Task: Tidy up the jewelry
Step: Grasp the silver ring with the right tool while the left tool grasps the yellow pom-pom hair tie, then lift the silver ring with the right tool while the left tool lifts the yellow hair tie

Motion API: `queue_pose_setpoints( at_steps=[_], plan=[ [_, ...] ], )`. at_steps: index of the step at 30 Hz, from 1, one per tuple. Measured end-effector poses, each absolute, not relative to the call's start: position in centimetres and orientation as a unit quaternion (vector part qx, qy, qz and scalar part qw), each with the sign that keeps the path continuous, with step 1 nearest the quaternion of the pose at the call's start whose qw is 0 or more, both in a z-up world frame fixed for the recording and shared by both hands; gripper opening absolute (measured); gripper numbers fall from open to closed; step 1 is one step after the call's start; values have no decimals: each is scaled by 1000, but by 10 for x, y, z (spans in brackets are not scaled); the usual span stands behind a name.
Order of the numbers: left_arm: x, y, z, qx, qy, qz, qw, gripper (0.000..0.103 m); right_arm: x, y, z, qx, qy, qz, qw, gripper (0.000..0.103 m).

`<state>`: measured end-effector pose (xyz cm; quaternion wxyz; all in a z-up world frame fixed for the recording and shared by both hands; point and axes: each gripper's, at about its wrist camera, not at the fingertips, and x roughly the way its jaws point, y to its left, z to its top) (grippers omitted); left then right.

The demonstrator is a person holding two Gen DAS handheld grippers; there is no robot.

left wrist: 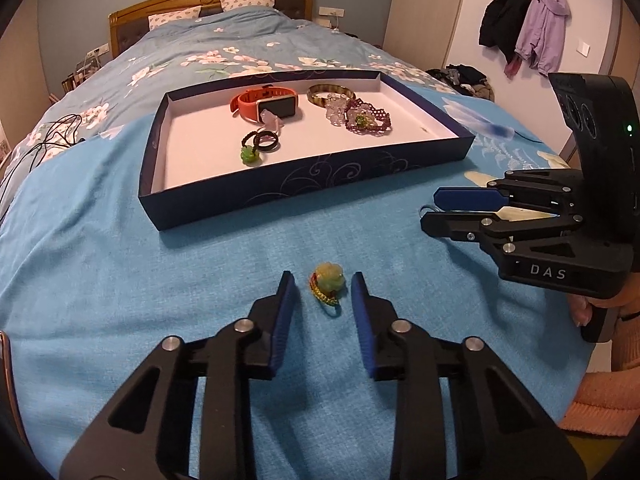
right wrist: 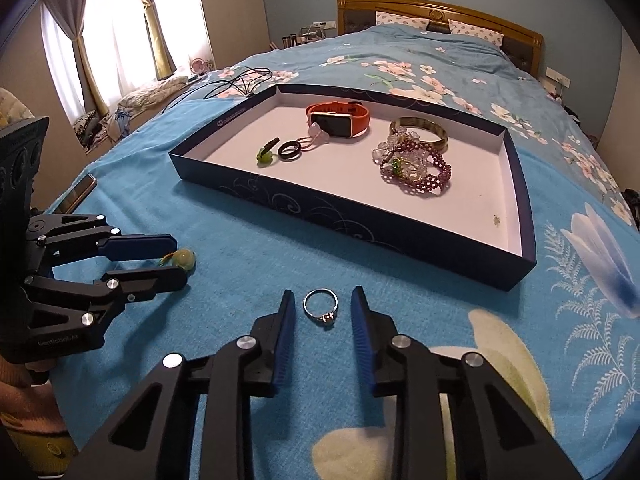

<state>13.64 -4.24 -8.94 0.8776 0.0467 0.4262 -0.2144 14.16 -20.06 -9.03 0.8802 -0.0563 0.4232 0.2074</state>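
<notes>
A dark blue tray [left wrist: 304,178] [right wrist: 360,222] lies on the blue bedspread. It holds an orange-strapped watch [left wrist: 264,102] [right wrist: 340,120], a brown bangle [left wrist: 330,94] [right wrist: 420,130], purple and clear bead bracelets [left wrist: 360,118] [right wrist: 412,168], a black ring [right wrist: 289,149] and a green bead charm [left wrist: 248,155] [right wrist: 265,156]. My left gripper [left wrist: 323,288] [right wrist: 182,260] is open around a yellow-green jade charm on woven cord [left wrist: 328,282] [right wrist: 184,259] lying on the bed. My right gripper [right wrist: 322,304] [left wrist: 430,208] is open around a silver ring [right wrist: 320,308] on the bed.
Black cables [left wrist: 44,140] [right wrist: 240,78] lie on the bedspread left of the tray. A phone [right wrist: 78,196] lies near the bed's left edge. Jackets [left wrist: 528,28] hang on the wall to the right. The headboard [left wrist: 208,4] is at the far end.
</notes>
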Motion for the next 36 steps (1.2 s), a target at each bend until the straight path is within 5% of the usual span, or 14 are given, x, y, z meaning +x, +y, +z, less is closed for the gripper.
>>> queue_pose_setpoints(
  at_steps=[4, 24, 36],
  plan=[
    [136, -44, -89, 49, 425, -216, 877, 16, 141, -201, -91, -60, 422, 207, 881, 16],
    [132, -40, -80, 37, 406, -216, 887, 8, 129, -219, -68, -23, 380, 208, 901, 16],
    [137, -46, -87, 50, 424, -221, 877, 24, 129, -221, -67, -13, 383, 217, 898, 16]
  ],
)
